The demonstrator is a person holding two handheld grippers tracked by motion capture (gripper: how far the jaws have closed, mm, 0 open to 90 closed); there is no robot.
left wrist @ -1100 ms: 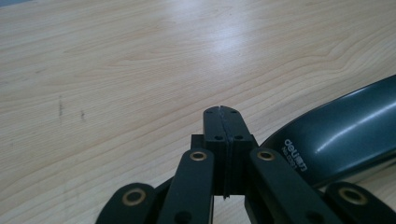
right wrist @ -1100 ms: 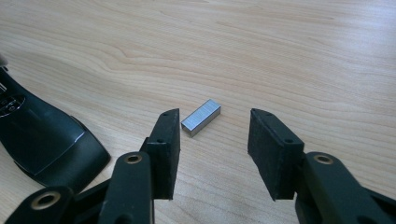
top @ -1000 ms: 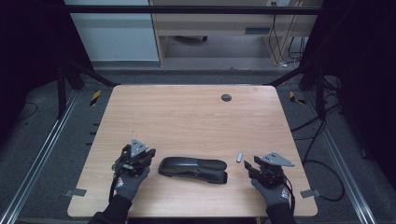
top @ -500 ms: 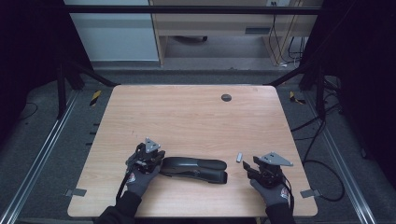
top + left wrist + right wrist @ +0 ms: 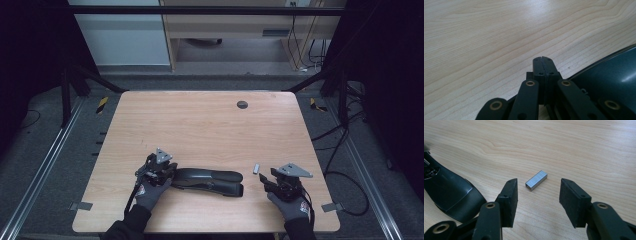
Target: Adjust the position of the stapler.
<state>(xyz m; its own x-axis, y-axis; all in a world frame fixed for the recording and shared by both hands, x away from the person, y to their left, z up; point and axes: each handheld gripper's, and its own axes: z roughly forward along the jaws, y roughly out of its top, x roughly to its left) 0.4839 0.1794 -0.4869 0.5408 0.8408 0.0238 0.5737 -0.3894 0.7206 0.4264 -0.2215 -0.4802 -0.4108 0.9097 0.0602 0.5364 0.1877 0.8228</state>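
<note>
A black stapler [image 5: 210, 181] lies flat near the front edge of the wooden table [image 5: 200, 125]. My left gripper [image 5: 171, 174] sits at the stapler's left end with its jaws shut on nothing. In the left gripper view the closed tips [image 5: 543, 61] rest low over the wood, with the stapler's dark body [image 5: 609, 75] just to their right. A small silver strip of staples [image 5: 536, 180] lies on the table right of the stapler [image 5: 446, 192]. My right gripper [image 5: 539, 186] is open and has just been opening wider. The strip [image 5: 256, 168] lies just ahead of its pads, untouched.
A round dark grommet [image 5: 242, 104] sits in the far part of the tabletop. Metal floor rails [image 5: 45, 160] run along both sides of the table. Cables [image 5: 345, 165] trail on the floor at the right, and cabinets stand beyond the far edge.
My left hand has slid right and slightly down, up to the stapler's left end. The right hand has stayed where it was.
</note>
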